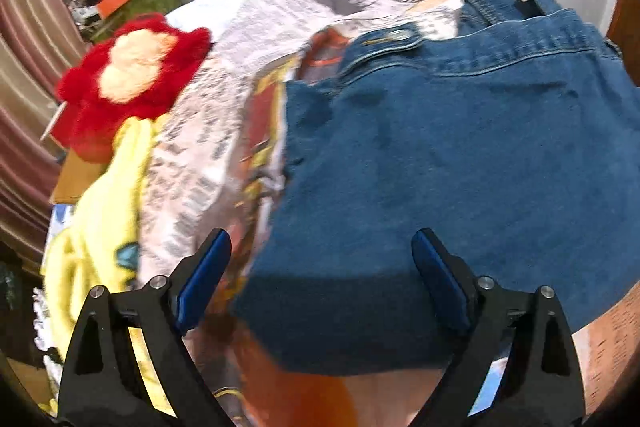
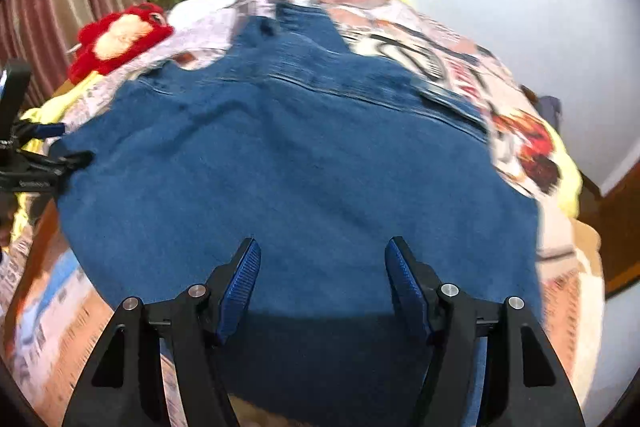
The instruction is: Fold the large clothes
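Blue denim jeans [image 2: 296,163]: spread flat on newspaper-print bedspread [image 1: 224,75]. Left tool [image 1: 322,267], right tool [image 2: 322,271]: jaws wide apart, holding nothing.

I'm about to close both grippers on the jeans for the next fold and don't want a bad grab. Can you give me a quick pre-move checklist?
1. left gripper open: ok.
2. right gripper open: ok.
3. jeans lying flat on the printed bedsheet: ok.
4. Near denim edge between left gripper's fingers: ok.
5. Right gripper at an edge: not ok, over mid-fabric.
6. red plush toy off the jeans: ok.
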`<action>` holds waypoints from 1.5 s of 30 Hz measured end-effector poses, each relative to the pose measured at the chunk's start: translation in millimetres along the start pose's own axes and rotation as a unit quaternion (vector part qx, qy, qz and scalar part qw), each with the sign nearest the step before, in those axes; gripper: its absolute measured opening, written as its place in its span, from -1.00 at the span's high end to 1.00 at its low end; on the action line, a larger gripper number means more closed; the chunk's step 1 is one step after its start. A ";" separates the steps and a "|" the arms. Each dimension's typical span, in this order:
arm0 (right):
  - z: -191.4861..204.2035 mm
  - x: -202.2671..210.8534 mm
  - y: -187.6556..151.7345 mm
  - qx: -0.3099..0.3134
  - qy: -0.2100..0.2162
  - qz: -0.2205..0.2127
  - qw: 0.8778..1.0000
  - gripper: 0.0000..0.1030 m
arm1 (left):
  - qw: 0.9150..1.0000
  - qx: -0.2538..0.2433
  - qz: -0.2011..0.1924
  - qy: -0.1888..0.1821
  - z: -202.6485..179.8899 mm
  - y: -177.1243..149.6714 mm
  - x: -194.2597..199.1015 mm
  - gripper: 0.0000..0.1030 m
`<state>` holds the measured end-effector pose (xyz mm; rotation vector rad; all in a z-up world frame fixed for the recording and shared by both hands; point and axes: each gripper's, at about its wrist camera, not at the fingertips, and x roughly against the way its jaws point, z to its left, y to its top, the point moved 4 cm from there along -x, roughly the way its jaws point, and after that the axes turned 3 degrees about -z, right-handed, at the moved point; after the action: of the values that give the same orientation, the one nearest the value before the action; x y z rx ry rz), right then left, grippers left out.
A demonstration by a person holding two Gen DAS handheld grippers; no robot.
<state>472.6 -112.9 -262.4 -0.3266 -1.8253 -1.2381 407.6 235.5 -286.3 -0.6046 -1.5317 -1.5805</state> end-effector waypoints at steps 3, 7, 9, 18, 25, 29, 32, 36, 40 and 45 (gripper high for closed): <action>-21.2 14.1 -9.7 -0.012 -0.015 0.000 1.000 -0.27 | 1.000 0.015 0.006 0.008 17.0 -5.5 1.2 -0.81; -54.8 27.4 -24.9 -0.031 -0.069 0.003 0.997 -0.38 | 0.999 0.039 0.005 0.031 42.6 -8.9 8.6 -0.81; -75.4 37.4 -34.3 -0.076 -0.042 0.001 0.996 -0.38 | 0.998 0.050 0.005 0.036 54.4 -11.1 12.0 -0.81; -121.4 61.6 -60.5 -0.179 -0.074 0.024 0.981 -0.41 | 0.994 0.095 -0.011 0.060 87.1 -14.6 45.9 -0.81; -90.7 89.9 -29.0 -0.125 -0.078 -0.027 0.989 -0.41 | 0.992 0.112 -0.042 0.042 78.9 -3.5 78.8 -0.81; -57.8 98.7 1.0 -0.087 -0.058 -0.065 0.992 -0.42 | 0.990 0.131 -0.058 -0.011 59.0 -1.7 90.8 -0.81; -30.8 94.8 17.3 -0.069 -0.028 -0.075 0.994 -0.43 | 0.989 0.130 -0.054 -0.041 36.0 -4.1 89.6 -0.81; 0.2 72.3 25.8 -0.049 0.001 -0.058 0.997 -0.44 | 0.985 0.143 -0.032 -0.092 9.6 -13.3 77.9 -0.81; 23.5 38.0 19.0 -0.024 0.011 -0.019 0.999 -0.44 | 0.972 0.187 -0.010 -0.141 -8.1 -29.0 55.3 -0.81; 31.6 -4.7 -0.6 -0.021 0.014 0.040 0.999 -0.47 | 0.943 0.249 0.036 -0.220 -20.4 -47.2 25.3 -0.81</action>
<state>458.7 -85.2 -270.0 -0.3993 -1.7472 -1.2201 359.6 205.7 -295.4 -0.7383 -2.1192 -0.9720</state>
